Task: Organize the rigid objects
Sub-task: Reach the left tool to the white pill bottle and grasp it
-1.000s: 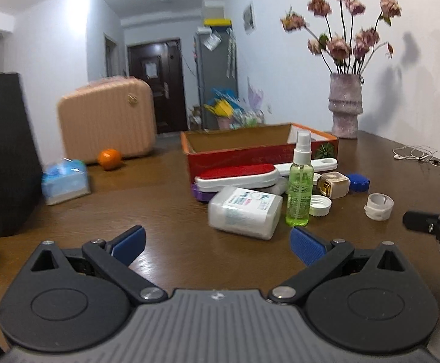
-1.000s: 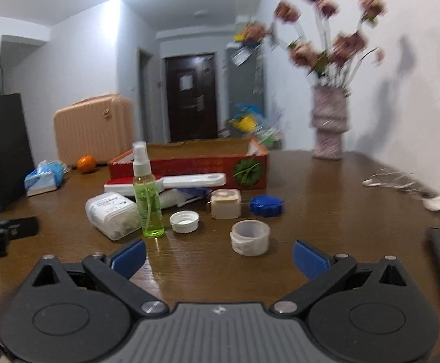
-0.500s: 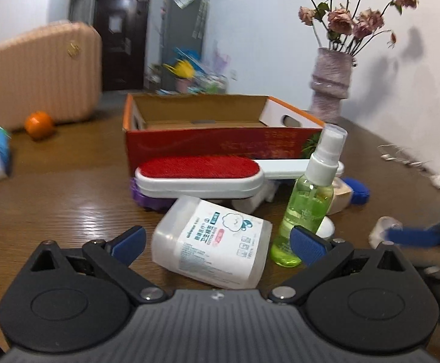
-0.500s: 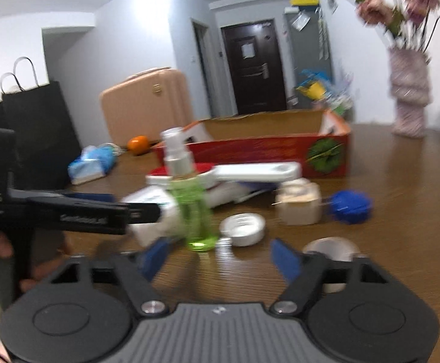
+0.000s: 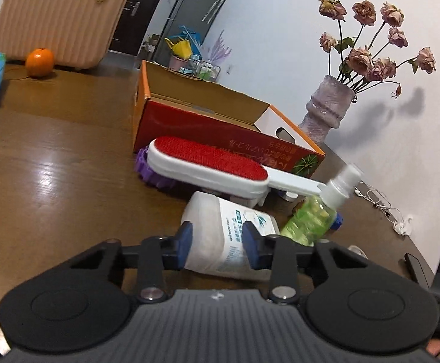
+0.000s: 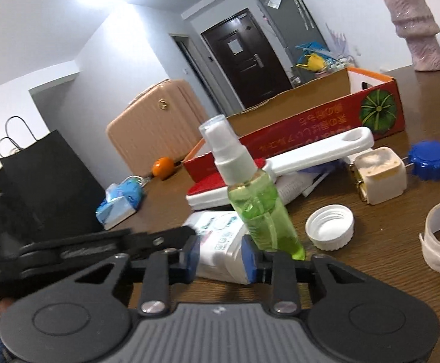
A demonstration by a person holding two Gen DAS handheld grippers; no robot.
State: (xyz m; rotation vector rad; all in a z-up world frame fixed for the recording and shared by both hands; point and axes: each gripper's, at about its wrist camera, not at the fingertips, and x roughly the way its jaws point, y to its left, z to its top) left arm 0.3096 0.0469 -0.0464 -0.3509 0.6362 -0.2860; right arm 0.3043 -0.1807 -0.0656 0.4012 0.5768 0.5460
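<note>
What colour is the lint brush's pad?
Red, on a white body. The lint brush shows best in the left wrist view.

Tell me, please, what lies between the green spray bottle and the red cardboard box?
In the right wrist view, the lint brush with its red pad and white handle lies between the green spray bottle and the red cardboard box.
</note>
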